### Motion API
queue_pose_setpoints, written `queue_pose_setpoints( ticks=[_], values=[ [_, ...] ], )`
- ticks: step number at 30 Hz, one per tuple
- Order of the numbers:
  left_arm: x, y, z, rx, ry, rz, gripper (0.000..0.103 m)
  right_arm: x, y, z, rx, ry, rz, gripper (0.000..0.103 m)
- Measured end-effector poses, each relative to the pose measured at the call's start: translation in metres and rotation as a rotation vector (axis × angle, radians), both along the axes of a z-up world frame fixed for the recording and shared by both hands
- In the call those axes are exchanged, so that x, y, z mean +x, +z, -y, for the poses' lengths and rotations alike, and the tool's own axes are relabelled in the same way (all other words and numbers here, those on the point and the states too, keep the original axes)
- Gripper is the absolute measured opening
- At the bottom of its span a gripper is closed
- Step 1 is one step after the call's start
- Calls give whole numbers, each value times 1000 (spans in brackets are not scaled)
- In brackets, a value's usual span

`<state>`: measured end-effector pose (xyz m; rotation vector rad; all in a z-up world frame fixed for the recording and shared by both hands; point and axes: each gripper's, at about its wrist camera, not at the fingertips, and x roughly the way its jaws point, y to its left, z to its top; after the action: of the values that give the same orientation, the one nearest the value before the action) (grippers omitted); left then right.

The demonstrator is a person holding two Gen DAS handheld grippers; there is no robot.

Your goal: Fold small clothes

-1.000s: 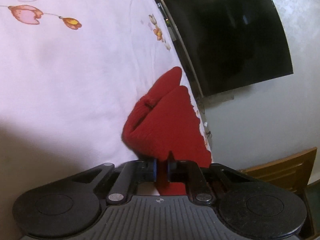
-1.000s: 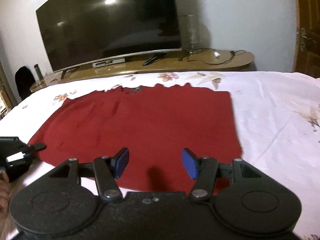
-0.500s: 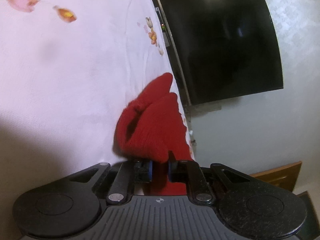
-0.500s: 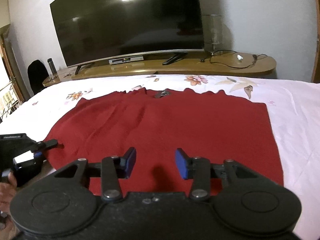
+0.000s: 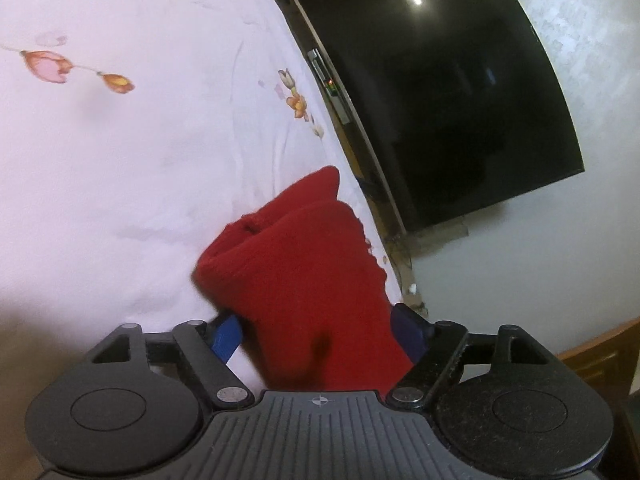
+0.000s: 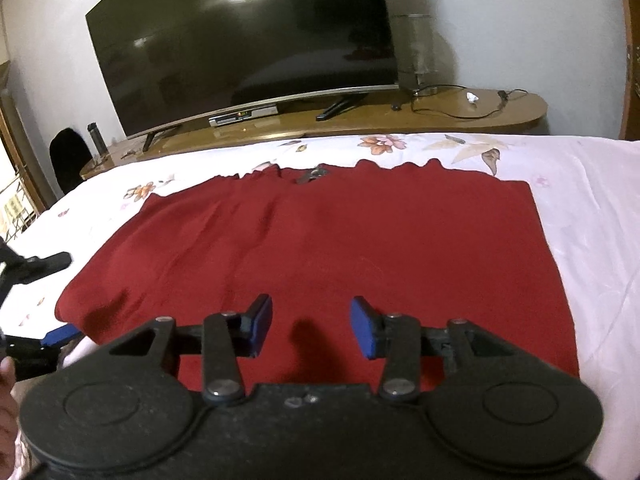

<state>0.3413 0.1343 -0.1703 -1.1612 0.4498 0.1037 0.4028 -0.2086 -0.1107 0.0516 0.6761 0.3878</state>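
Tongs on the left (image 5: 316,330) are now standing apart around a bunched corner of the red knit garment (image 5: 304,280), having been clamped on that same fabric half a second ago; the cloth is still lying between the blue pads (image 5: 226,332) but is no longer being pinched. The release is suggesting that the left side of the garment is being set down on the bed (image 5: 120,160) rather than carried further.

Seen from the right wrist, the red garment (image 6: 340,248) is lying spread and mostly flat on the floral bedsheet (image 6: 592,220), directly ahead of and beneath the right tongs (image 6: 312,330), whose fingers are also standing apart and are gripping nothing. They are hovering just above the garment's near hem, with their shadow falling on the cloth between the pads. The left tongs (image 6: 44,300) are showing at the far left of that view, one finger above and one below the garment's left corner.

Judging from how things lie, no fold is yet made: the garment is only being laid out, and the near hem or a side edge is probably being lined up for the first fold. Beyond the bed, ahead of both tongs, a curved television (image 6: 240,40) is standing on a wooden stand (image 6: 460,114).
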Motion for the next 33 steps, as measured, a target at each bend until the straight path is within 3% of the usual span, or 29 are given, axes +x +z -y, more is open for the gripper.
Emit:
queue_pose_setpoints(
  ticks=[6, 8, 9, 10, 11, 13, 18, 20, 23, 28, 30, 33],
  values=[
    [12, -3, -5, -38, 79, 32, 77, 6, 4, -2, 24, -1, 7, 43],
    [13, -5, -5, -19, 73, 24, 75, 8, 4, -7, 29, 9, 10, 43],
    [17, -4, -5, 9, 57, -7, 63, 10, 4, -11, 28, 15, 12, 43],
    [20, -5, -6, 19, 40, -35, 41, 11, 3, -14, 24, 18, 13, 43],
    [22, -10, -9, 10, 27, -61, 27, 13, 3, -17, 21, 23, 12, 43],
    [19, -23, -18, -47, 15, -48, 17, 15, 2, -23, 17, 31, 18, 42],
    [9, -13, -21, 2, -33, 54, 9, 18, 7, -39, -22, 77, 72, 24],
    [11, -8, -20, 15, -48, 93, 9, 20, 3, -46, -53, 92, 82, 12],
    [13, -12, -23, 11, -51, 59, 9, 30, -18, -52, -124, 86, 33, 9],
    [20, -30, -32, -25, -63, 20, 9, 29, -21, -45, -83, 84, 45, 9],
    [24, -27, -32, -12, -70, 13, 9, 28, -22, -43, -73, 90, 45, 9],
    [23, -11, -32, 21, -93, 67, 9, 31, -24, -35, -25, 84, 29, 9]
  ],
)
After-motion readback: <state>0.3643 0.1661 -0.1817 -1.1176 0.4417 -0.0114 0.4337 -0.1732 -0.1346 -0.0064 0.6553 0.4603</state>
